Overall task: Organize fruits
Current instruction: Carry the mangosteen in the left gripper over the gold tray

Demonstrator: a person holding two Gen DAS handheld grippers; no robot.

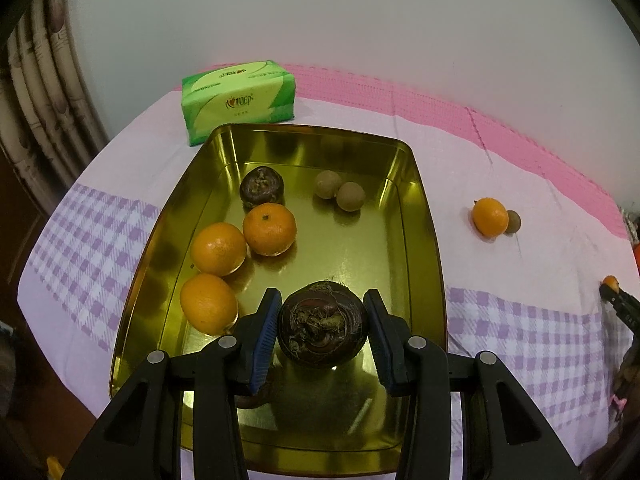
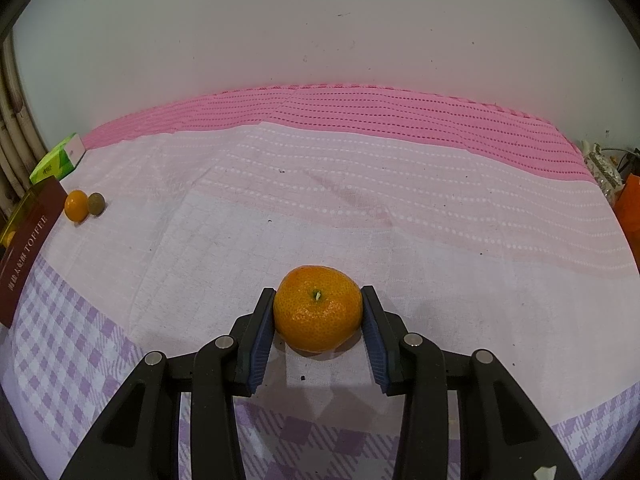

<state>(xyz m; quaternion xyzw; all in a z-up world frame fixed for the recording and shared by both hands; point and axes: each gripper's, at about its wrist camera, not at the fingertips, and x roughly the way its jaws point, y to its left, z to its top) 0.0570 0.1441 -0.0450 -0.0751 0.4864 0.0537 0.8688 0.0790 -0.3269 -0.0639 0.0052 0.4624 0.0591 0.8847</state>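
Over the near end of the gold tin, my left gripper is shut on a dark brown, rooty bulb. Lying in the tin are three mandarins, another dark bulb and two small brown round fruits. My right gripper is shut on a mandarin that rests on the cloth. To the right of the tin, one more mandarin and a small brown fruit lie loose on the cloth. In the right wrist view that mandarin sits far left.
A green tissue pack lies behind the tin. The tin's maroon outer wall stands at the left edge of the right wrist view. Pink and lilac checked cloth covers the table up to the white wall. Something orange sits at the far right edge.
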